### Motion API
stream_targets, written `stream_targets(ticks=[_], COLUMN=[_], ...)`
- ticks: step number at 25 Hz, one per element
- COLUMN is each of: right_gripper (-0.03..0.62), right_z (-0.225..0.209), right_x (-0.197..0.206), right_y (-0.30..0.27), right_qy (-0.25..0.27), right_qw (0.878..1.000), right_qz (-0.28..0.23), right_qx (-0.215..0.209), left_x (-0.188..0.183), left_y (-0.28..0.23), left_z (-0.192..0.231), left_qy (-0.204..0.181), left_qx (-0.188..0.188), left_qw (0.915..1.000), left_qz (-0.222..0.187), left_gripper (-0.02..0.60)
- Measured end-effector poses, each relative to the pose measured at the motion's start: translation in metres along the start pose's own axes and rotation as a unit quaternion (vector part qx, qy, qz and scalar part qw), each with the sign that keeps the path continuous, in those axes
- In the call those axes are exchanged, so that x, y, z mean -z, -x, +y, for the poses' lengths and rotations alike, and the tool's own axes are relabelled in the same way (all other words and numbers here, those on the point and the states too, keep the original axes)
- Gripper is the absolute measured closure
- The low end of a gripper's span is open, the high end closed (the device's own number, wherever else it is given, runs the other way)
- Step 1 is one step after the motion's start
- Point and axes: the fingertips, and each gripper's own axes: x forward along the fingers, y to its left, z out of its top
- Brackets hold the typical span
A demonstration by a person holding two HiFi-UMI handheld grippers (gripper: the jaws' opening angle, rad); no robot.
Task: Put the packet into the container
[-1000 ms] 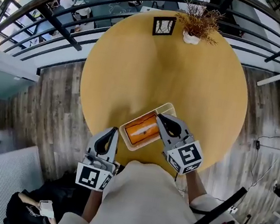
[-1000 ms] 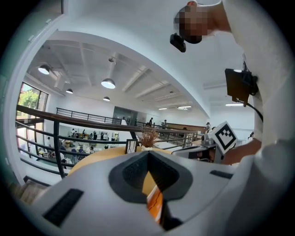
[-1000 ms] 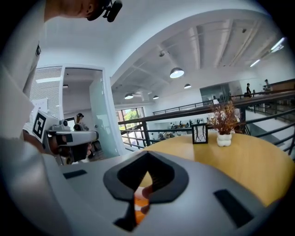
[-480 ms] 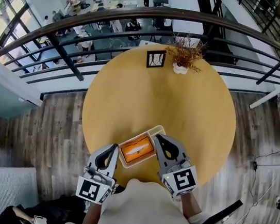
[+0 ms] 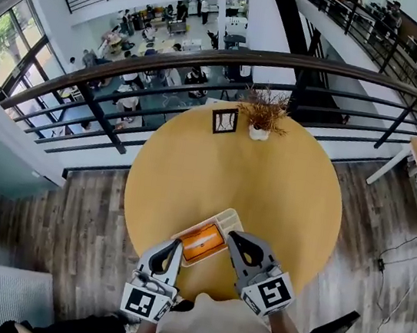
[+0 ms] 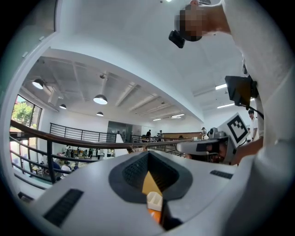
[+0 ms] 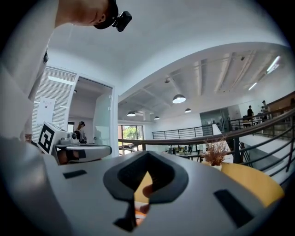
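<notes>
A: How do the fingers stand?

B: Both pairs are pressed together with nothing between them. The left gripper (image 5: 176, 244) is close by the container (image 5: 225, 220) on its left, and the right gripper (image 5: 232, 237) is close by on its right.

A: And the packet?

B: The orange packet (image 5: 202, 242) lies flat inside the container, which sits on the round yellow table (image 5: 269, 179).

A: Anything else?

B: Far beyond the container, at the table's opposite edge, stand a small framed picture (image 5: 224, 120) and a dried plant (image 5: 261, 114) in a white pot, side by side.
</notes>
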Motion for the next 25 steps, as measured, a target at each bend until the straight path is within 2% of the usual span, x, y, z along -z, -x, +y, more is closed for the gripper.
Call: stream_targets(ticks=[4,9,19,25], right_gripper=[0.589,0.589,0.589,0.589], right_z=[0.019,0.054,0.127,0.154], right_x=[-0.002,0.000,0.022,0.033], right_y=[0.012,0.021,0.063,0.094], right_qy=[-0.002,0.006,0.023,0.032], right_qw=[1.000,1.000,1.000,0.999], right_qz=[-0.013,-0.017,-0.010,-0.005], right_qx=[0.001,0.011,0.014,0.032], left_x=[-0.009,-0.020,-0.006,0.002], left_y=[0.007,0.042,0.116,0.149], left_z=[-0.008,-0.014,-0.040,-0.063], left_qy=[-0.007,-0.018,-0.011,-0.005], left_qx=[0.014,0.028,0.040,0.047], left_qw=[0.9998,0.9990,0.9984,0.9981], left_qz=[-0.015,-0.029,-0.037,-0.039], left_gripper=[0.577,0.577,0.577,0.577])
